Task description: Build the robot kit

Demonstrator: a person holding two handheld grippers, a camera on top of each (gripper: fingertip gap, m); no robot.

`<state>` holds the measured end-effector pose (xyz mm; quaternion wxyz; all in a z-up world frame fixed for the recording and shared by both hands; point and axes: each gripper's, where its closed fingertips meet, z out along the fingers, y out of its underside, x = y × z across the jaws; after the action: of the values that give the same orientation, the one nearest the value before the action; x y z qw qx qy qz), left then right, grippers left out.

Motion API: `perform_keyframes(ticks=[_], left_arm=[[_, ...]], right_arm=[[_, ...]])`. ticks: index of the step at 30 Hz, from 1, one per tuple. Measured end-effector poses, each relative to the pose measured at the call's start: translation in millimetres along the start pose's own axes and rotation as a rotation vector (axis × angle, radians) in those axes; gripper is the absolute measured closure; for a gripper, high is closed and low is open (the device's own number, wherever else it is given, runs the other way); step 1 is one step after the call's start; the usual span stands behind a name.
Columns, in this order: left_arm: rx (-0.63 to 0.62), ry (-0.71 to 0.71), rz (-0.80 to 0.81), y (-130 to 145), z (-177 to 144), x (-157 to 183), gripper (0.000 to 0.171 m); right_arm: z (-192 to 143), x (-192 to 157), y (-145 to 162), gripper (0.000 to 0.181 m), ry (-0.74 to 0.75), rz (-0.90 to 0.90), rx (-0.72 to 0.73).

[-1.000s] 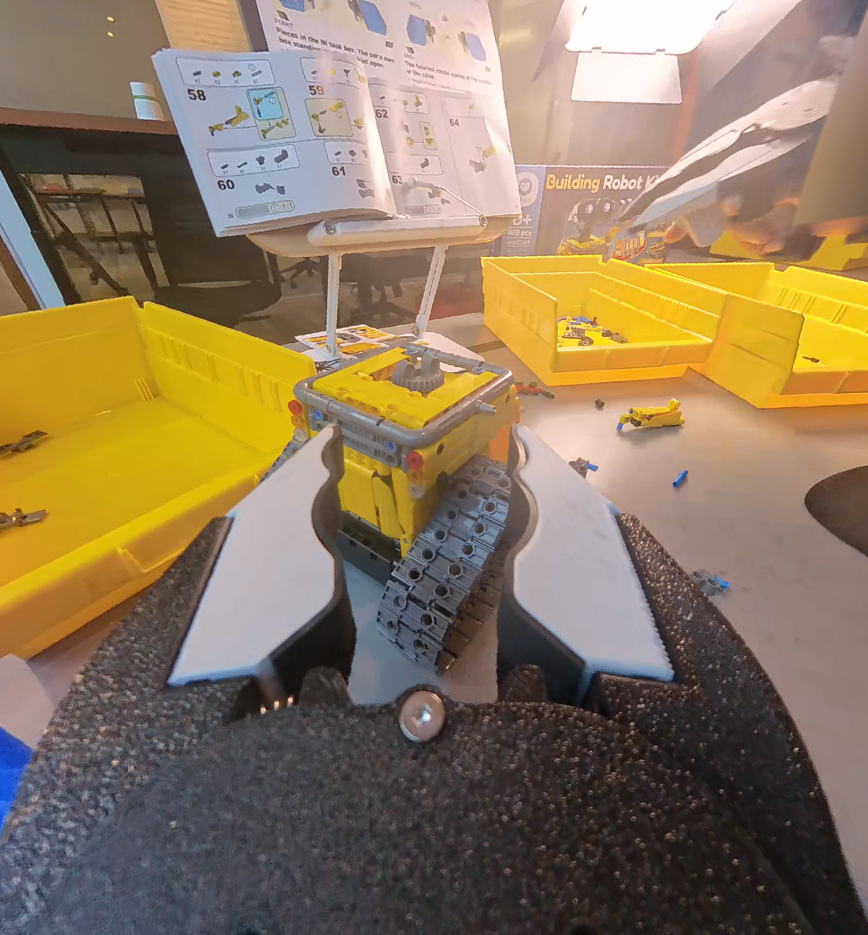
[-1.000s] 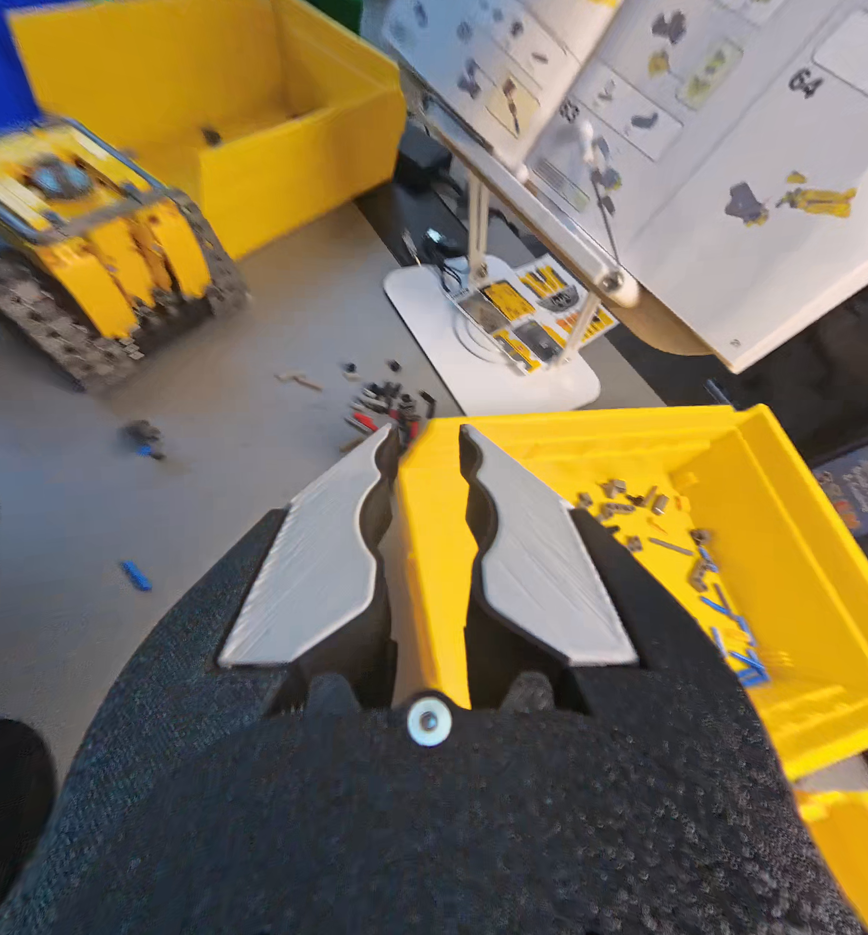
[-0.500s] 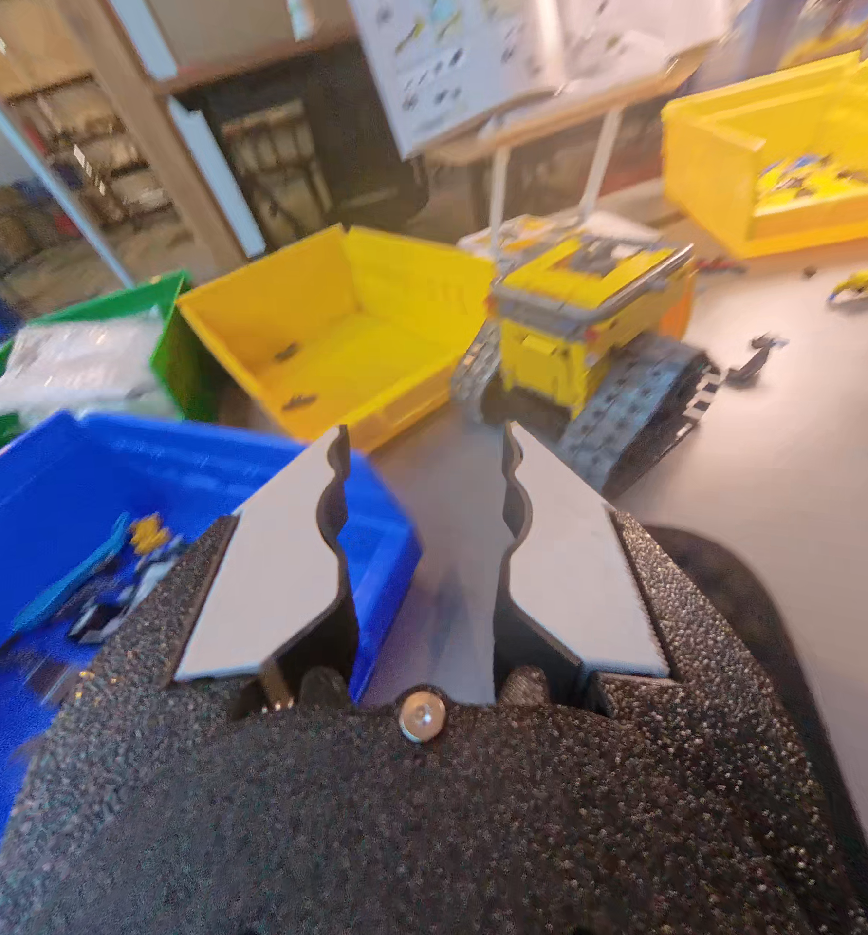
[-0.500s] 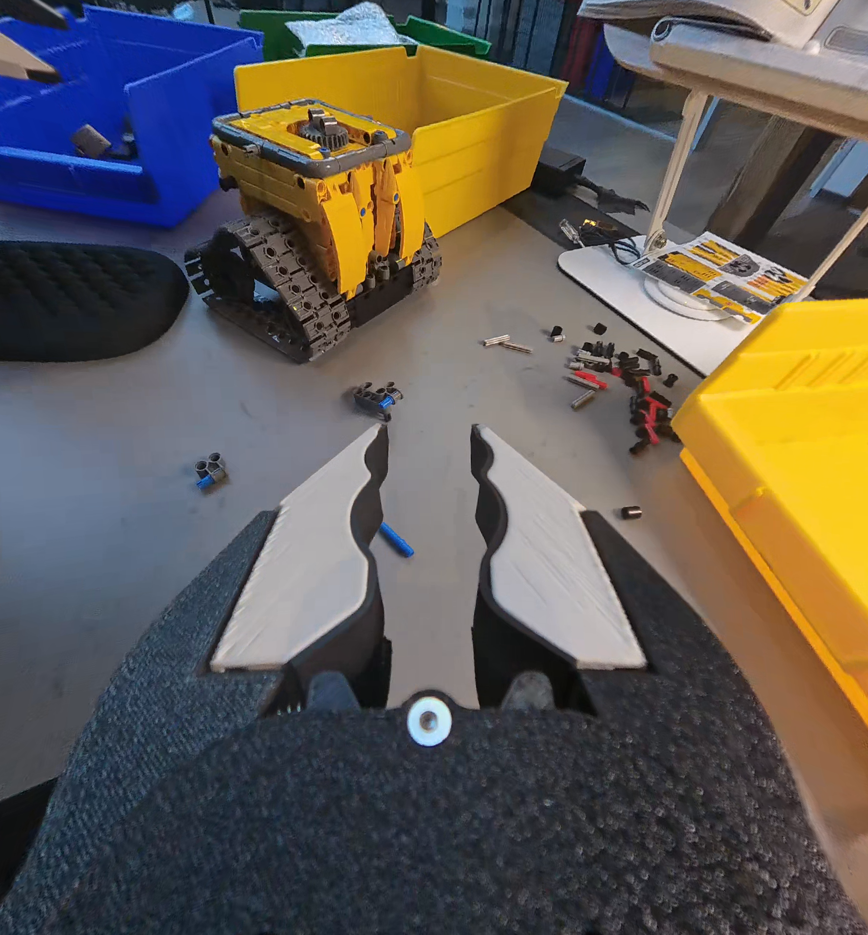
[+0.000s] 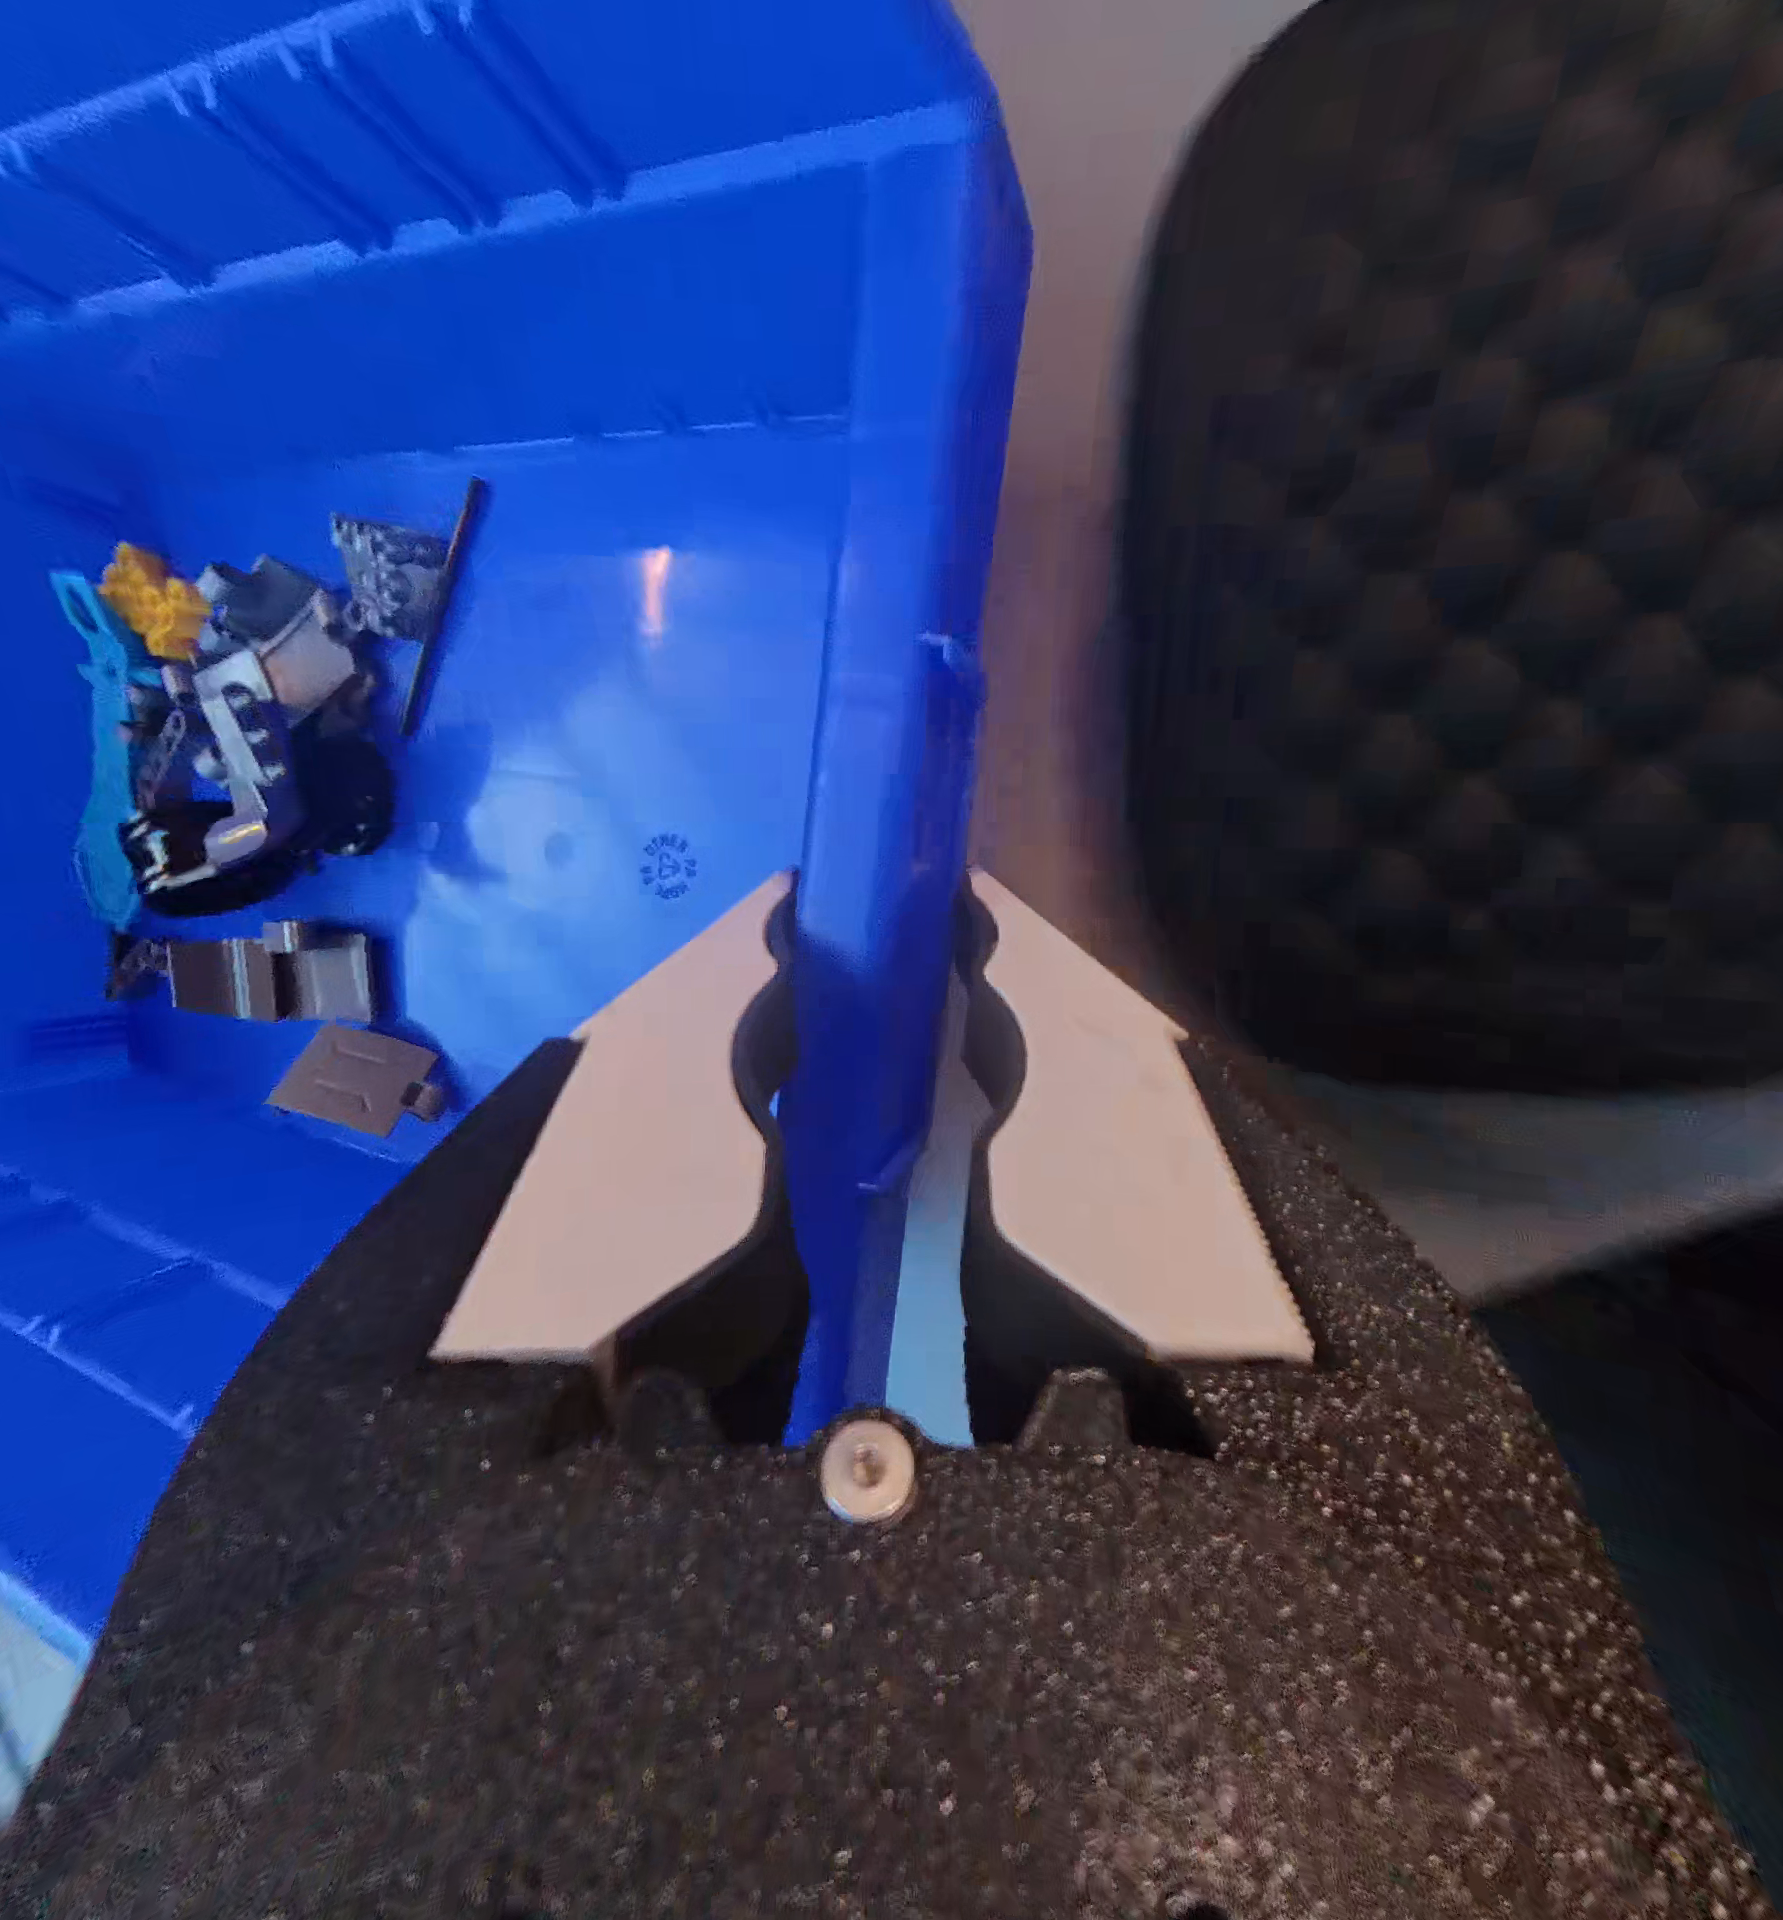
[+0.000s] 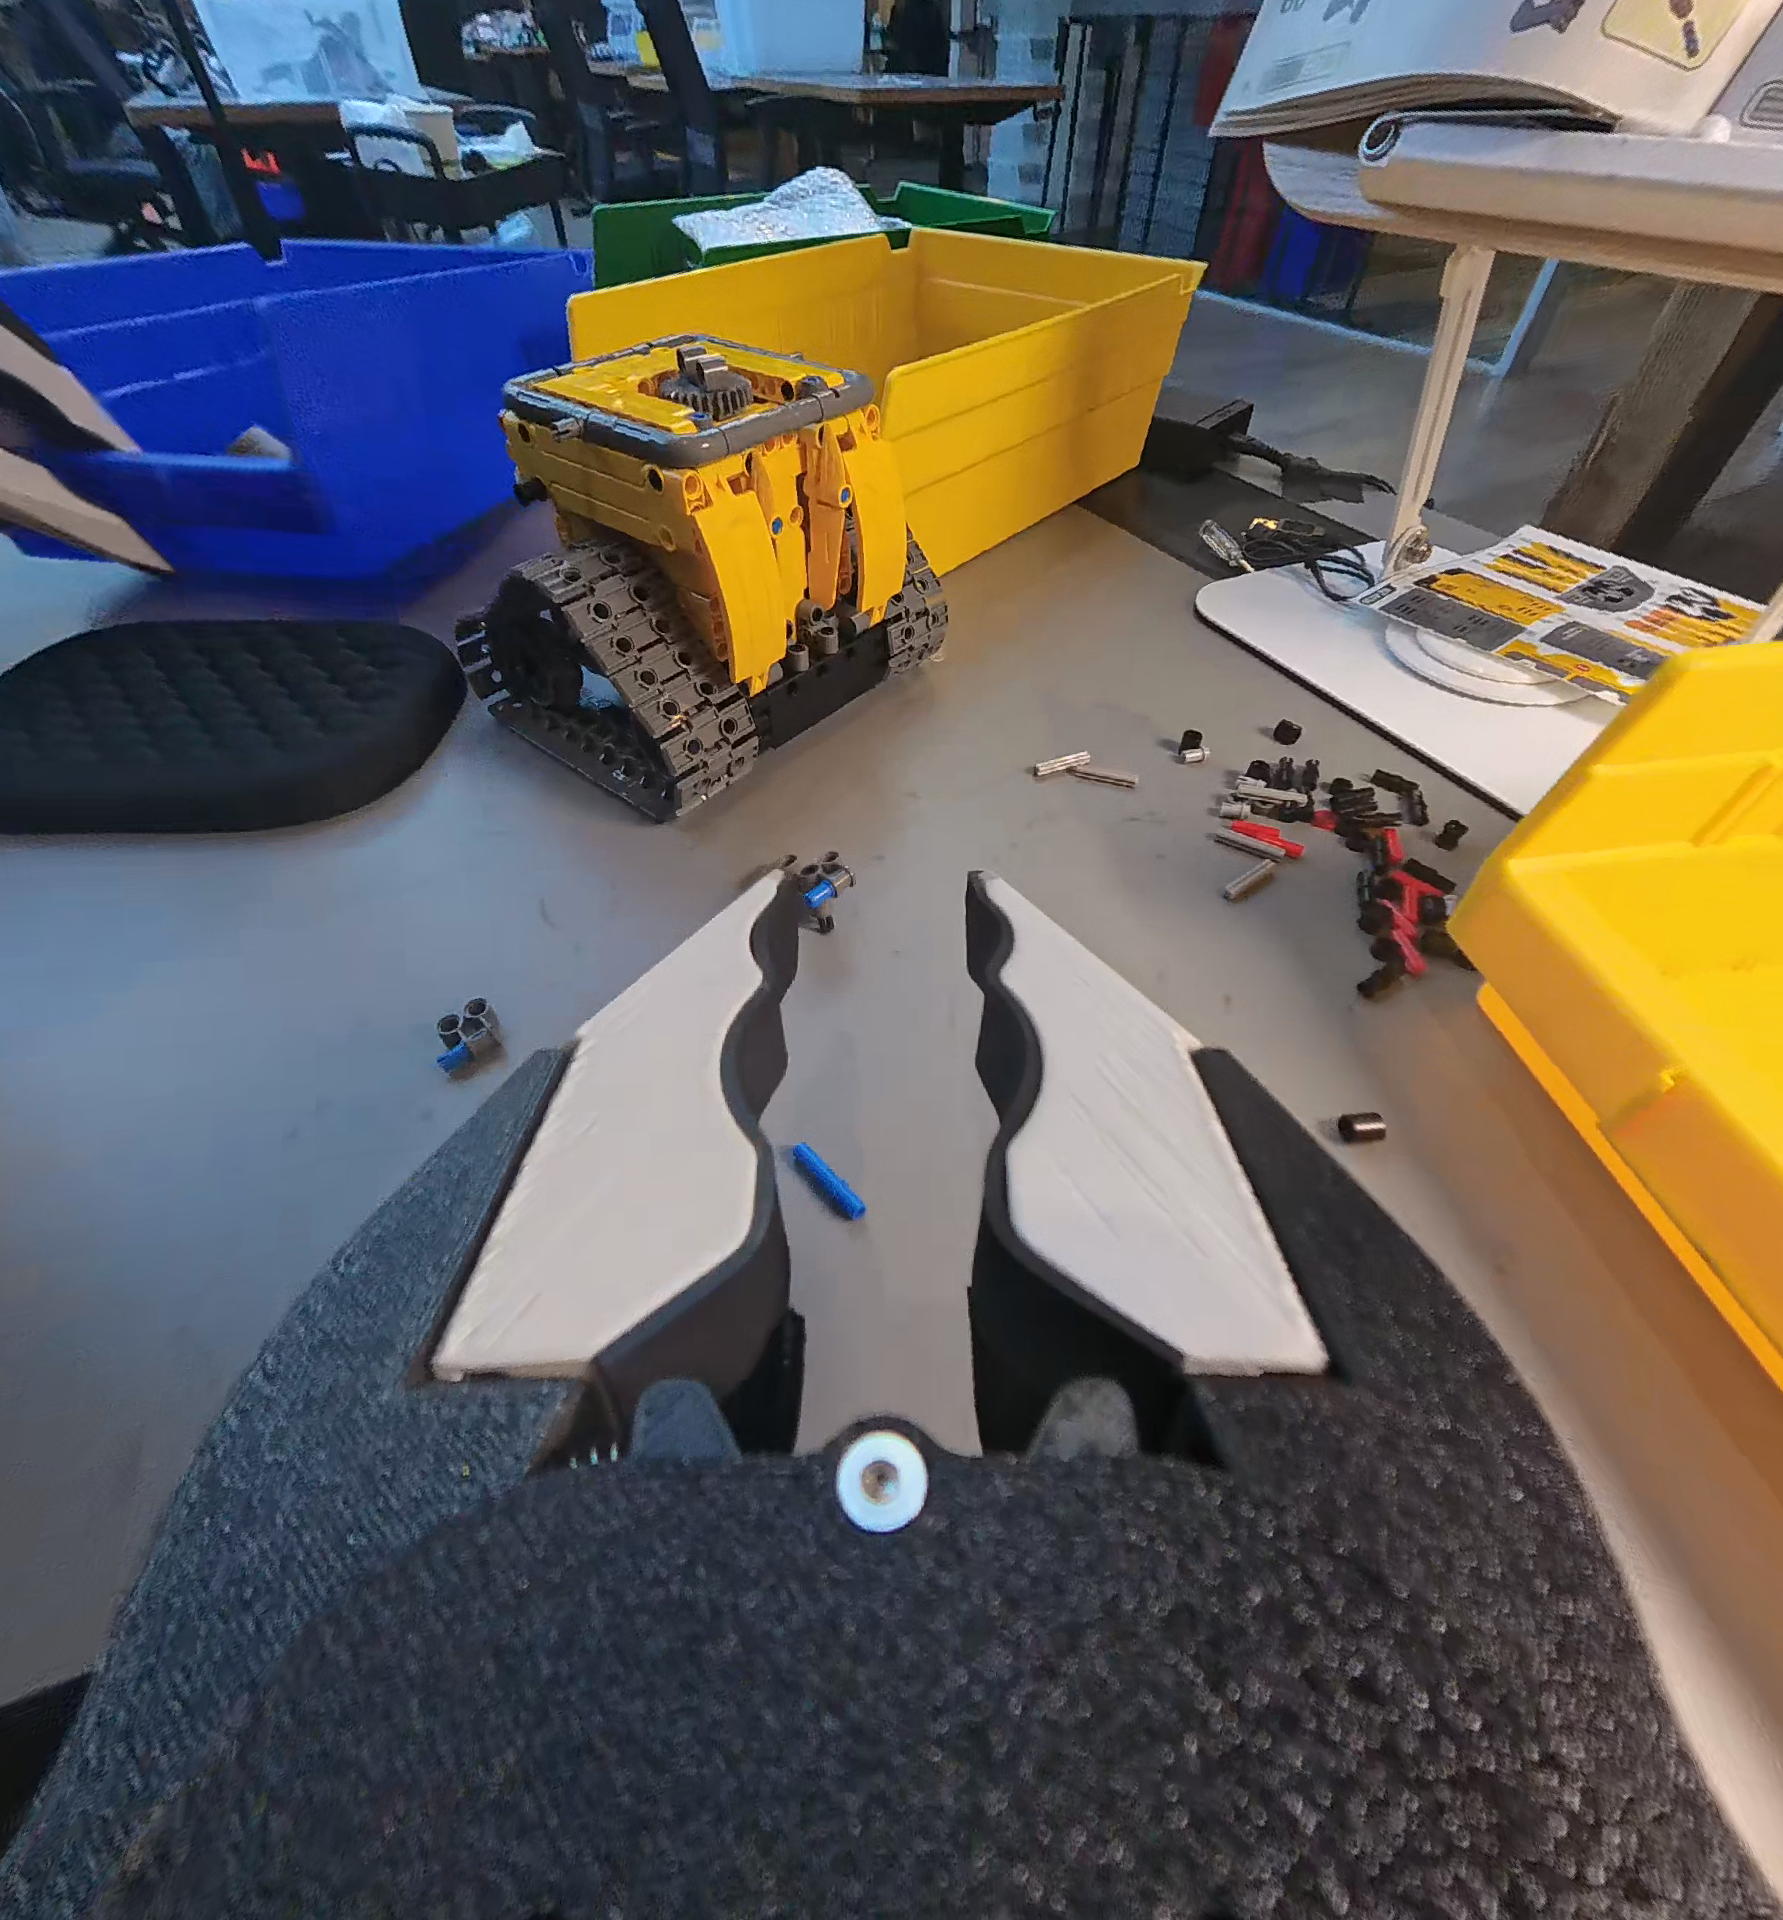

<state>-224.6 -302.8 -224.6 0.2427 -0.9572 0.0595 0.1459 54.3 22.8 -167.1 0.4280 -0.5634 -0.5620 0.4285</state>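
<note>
My left gripper (image 5: pixel 879 883) is shut on the right-hand wall (image 5: pixel 902 623) of a blue bin (image 5: pixel 554 364); one pad presses the wall's inner face and the other its outer face. Several grey, black, yellow and light-blue building parts (image 5: pixel 232 727) lie inside the bin. In the right wrist view the left gripper (image 6: pixel 139 499) shows at the far left on the blue bin (image 6: pixel 347 364). My right gripper (image 6: pixel 879 883) is open and empty, low over the grey table (image 6: pixel 191 1039). A small grey-and-blue connector (image 6: pixel 822 883) lies by its left fingertip, and a blue pin (image 6: pixel 828 1179) lies between its fingers.
A yellow tracked model (image 6: pixel 700 540) stands mid-table, with a black padded mat (image 6: pixel 180 717) to its left. A yellow bin (image 6: pixel 1022 395) stands behind it, and another yellow bin (image 6: pixel 1697 935) at the right. Loose black and red pins (image 6: pixel 1365 852) lie near a white stand base (image 6: pixel 1386 644). Left tips to right tips: about 45 centimeters.
My left gripper swung left away from the tracked model, came down over the blue bin's wall and shut on it. My right gripper let go of the yellow bin's wall, opened and now hovers over the table.
</note>
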Motion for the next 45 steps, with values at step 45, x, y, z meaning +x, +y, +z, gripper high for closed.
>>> perform_keyframes(ticks=[45], left_arm=[[0.163, -0.303, 0.044, 15, 18, -51, 0.13]], right_arm=[[5, 12, 3, 0.151, 0.012, 0.091, 0.033]])
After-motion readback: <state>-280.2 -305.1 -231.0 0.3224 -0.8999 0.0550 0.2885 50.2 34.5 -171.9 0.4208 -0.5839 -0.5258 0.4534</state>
